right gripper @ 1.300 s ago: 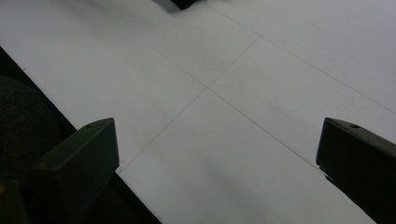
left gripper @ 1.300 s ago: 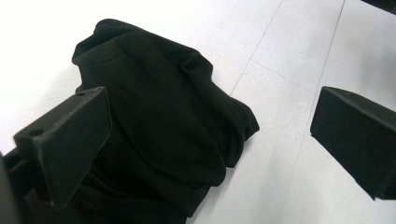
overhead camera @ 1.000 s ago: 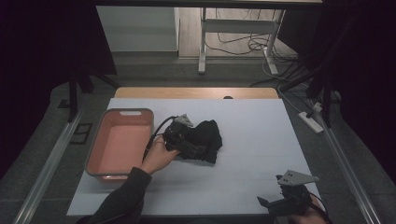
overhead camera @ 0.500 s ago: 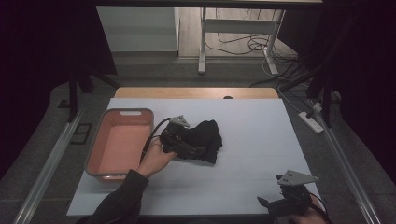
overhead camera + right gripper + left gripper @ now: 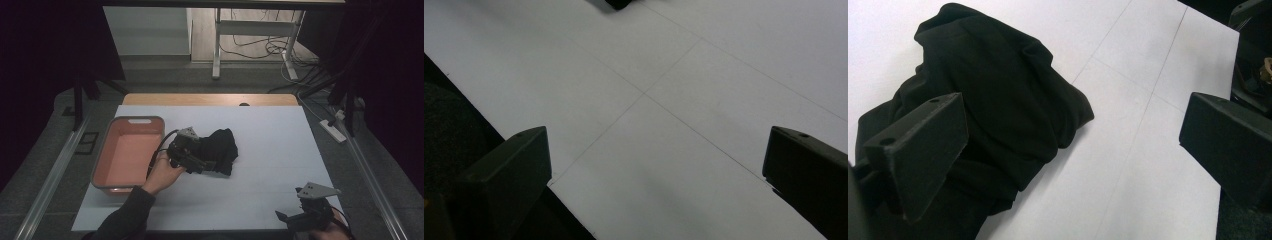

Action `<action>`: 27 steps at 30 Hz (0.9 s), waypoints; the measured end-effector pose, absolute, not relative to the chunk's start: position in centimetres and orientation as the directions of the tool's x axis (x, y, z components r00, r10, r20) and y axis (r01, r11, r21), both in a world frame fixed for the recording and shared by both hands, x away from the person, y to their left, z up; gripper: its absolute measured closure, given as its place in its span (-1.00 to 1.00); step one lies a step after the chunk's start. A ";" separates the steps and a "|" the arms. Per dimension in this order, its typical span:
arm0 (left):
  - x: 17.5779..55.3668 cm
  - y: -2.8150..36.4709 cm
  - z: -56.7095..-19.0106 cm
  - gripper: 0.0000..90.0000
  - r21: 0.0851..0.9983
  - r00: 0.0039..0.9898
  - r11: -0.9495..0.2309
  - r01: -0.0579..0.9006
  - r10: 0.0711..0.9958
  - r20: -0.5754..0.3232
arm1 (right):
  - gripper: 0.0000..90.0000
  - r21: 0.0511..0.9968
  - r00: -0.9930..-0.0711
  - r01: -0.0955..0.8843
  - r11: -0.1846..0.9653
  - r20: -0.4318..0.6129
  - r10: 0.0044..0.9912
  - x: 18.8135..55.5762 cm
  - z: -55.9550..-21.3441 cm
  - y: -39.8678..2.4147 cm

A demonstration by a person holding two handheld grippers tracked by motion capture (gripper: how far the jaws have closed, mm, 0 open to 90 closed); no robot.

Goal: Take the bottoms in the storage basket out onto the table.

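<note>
Since the earlier frame, the left gripper (image 5: 192, 160) has shifted slightly toward the pink tray (image 5: 102, 172) while staying against the black cloth (image 5: 220, 150); the right gripper (image 5: 305, 217) has not moved.

Left gripper: the jaws stand wide apart. In the left gripper view (image 5: 1068, 150), one jaw overlaps the near edge of the black cloth (image 5: 998, 100) and the other jaw sits over bare table surface, well clear of the fabric. Whether the first jaw presses the cloth or only hangs over it cannot be told. Nothing is clamped between the jaws. The cloth lies bunched in a crumpled heap, extending from the left jaw outward and away from the gripper.

In the high view, the cloth rests on the white table (image 5: 280, 150) near its middle, just beside the pink tray. The person's left hand (image 5: 162, 175) holds the gripper at the cloth's tray-side edge.

Right gripper: positioned at the near right corner of the table, well apart from the cloth. In the right gripper view (image 5: 656, 170), the jaws are spread wide over bare table (image 5: 704, 75) and hold nothing.
</note>
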State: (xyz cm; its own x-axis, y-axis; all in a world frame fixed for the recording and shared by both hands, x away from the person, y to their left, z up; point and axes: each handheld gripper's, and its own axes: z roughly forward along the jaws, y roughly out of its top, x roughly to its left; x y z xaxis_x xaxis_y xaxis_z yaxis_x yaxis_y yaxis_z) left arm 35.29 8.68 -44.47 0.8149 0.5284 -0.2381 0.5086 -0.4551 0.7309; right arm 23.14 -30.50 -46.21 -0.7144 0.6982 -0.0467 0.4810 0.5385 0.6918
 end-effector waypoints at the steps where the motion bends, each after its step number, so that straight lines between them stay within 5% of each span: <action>1: 35.2 8.8 -44.5 -0.99 0.732 0.815 -0.455 0.508 0.529 -0.237 | -1.00 0.692 -0.714 0.481 0.539 -0.047 0.698 23.1 -46.2 -30.5; 27: 32.9 11.4 -44.0 -1.00 0.762 0.804 -0.412 0.500 0.548 -0.231 | -1.00 0.695 -0.711 0.484 0.532 -0.042 0.702 23.2 -46.2 -30.5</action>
State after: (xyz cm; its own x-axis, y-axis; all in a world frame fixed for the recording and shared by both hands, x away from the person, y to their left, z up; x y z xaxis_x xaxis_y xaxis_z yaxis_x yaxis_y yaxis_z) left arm 32.91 11.43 -43.97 0.8040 0.5479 -0.2311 0.4996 -0.4117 0.7622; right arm 23.15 -30.54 -46.20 -0.7114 0.7016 -0.0419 0.4837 0.5319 0.6951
